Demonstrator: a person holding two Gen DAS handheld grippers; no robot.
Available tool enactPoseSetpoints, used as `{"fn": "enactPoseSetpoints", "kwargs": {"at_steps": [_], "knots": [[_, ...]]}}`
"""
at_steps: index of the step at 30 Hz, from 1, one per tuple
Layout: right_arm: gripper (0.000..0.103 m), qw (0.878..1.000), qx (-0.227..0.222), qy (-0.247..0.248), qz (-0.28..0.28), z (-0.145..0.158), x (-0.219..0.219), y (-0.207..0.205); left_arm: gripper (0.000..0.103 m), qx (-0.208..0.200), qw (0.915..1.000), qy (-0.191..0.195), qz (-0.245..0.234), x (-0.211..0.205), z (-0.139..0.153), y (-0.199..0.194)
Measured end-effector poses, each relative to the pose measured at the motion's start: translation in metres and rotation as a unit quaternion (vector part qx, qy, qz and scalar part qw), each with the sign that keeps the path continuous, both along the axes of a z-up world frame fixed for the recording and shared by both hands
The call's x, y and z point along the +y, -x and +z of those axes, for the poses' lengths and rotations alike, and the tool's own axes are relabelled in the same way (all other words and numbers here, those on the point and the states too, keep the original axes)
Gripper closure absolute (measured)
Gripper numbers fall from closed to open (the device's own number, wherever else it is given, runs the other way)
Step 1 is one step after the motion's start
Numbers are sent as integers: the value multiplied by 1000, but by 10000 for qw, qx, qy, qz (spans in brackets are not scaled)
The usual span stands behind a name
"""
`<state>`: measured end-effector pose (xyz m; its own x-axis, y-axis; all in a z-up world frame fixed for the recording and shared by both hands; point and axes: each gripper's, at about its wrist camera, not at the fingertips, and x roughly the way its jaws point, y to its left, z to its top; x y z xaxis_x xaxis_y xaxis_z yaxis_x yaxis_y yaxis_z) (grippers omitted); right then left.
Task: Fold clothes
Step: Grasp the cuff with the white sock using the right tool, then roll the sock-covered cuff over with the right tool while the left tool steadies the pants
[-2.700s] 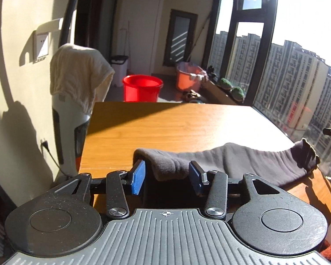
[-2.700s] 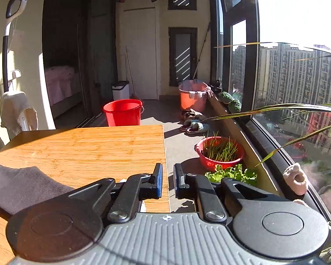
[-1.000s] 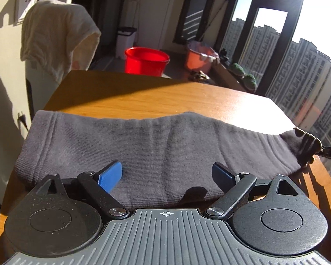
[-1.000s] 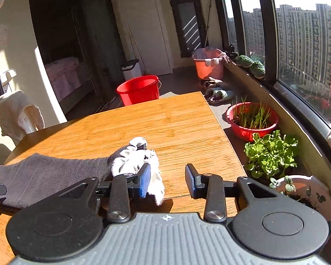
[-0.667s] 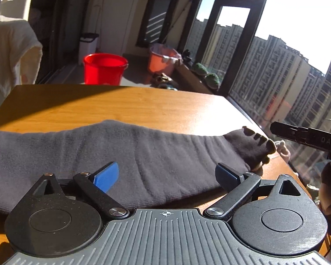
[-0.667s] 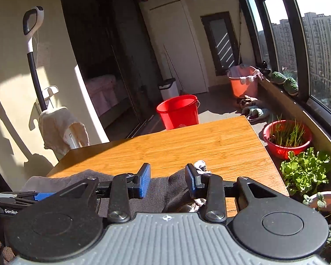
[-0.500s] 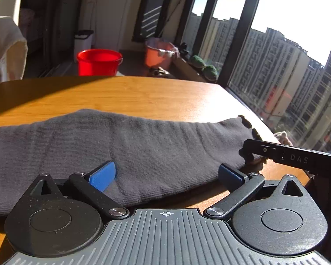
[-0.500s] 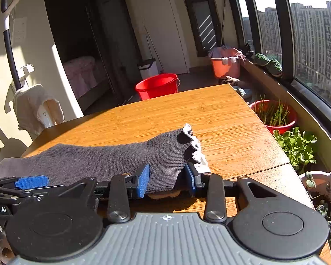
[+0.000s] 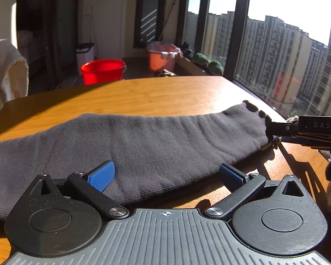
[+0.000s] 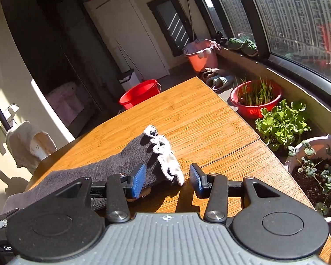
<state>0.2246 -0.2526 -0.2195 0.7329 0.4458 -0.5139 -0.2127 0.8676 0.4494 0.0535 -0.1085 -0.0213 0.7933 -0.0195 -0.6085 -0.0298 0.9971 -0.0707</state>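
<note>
Left wrist view: a long grey garment (image 9: 143,145) lies flat across a wooden table (image 9: 165,92), stretching from the left edge of the picture to the right. The left gripper (image 9: 165,175) hovers low over the near edge of the cloth, its blue-padded fingers (image 9: 101,175) spread wide and holding nothing. At the far right, the right gripper (image 9: 273,130) meets the garment's scalloped end; from this side it is hard to tell whether it touches the cloth.

Right wrist view: the right gripper (image 10: 167,180) has its jaws spread apart over the garment's end, with the left blue pad over the grey cloth and the right pad over bare wood. Nothing is pinched. A white lace trim (image 10: 165,154) edges the end of the cloth and lies between the two pads.

Beyond the table stand a red bucket (image 10: 140,92) and an orange tub (image 10: 202,54) on the floor. A red bowl of grass (image 10: 254,97) and leafy plants (image 10: 280,121) sit by tall windows facing apartment blocks. A pale cloth (image 10: 28,145) hangs at the left wall.
</note>
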Motion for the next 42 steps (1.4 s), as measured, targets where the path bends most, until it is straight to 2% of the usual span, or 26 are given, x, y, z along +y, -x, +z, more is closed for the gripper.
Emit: {"fn": "enactPoseSetpoints", "kwargs": {"at_steps": [9,10,14,16,18,20,22,24,28,29,30,31,32,34,36,40,42], "knots": [[60,9986,118,-482,172,-5,2,-13,0,2,10000,-41,-5,1,-1,2],[67,9987,120,-467,191,-5,3,-13,0,-1,10000,-38,-5,1,-1,2],[78,9988,72,-401,267,-4,9,-13,0,-13,10000,-15,-4,1,-1,3],[85,9993,-95,-235,280,0,14,-8,0,-12,10000,-15,-4,1,0,3],[86,9967,-583,392,398,10,32,3,0,-5,10000,-17,-6,2,-1,3],[87,9848,-1143,1135,657,19,56,18,0,30,9999,109,3,4,2,1],[87,9620,-1591,1927,1098,23,84,33,0,66,9997,244,13,7,6,0],[86,9374,-1882,2550,1447,22,105,44,0,41,9965,832,-93,17,18,-3],[86,9130,-2077,2973,1867,20,125,51,2,185,9965,804,-147,12,17,-25],[86,9092,-2106,3015,1952,20,129,52,8,223,9965,787,-160,10,16,-30],[86,9067,-2125,3040,2008,20,132,53,20,260,9965,770,-172,9,16,-36],[86,9066,-2127,3029,2026,21,132,52,26,298,9965,754,-185,7,15,-41],[85,9087,-2106,2971,2040,22,131,51,38,335,9965,737,-197,6,15,-47],[79,9173,-2002,2741,2082,27,121,47,40,410,9964,703,-222,3,14,-58],[77,9320,-1831,2421,1981,33,104,42,49,485,9963,669,-246,0,13,-69],[67,9643,-1309,1755,1490,36,72,21,50,401,9971,567,-307,2,11,-66],[66,9766,-1013,1498,1163,34,62,8,50,379,9972,562,-304,2,10,-64]]}}
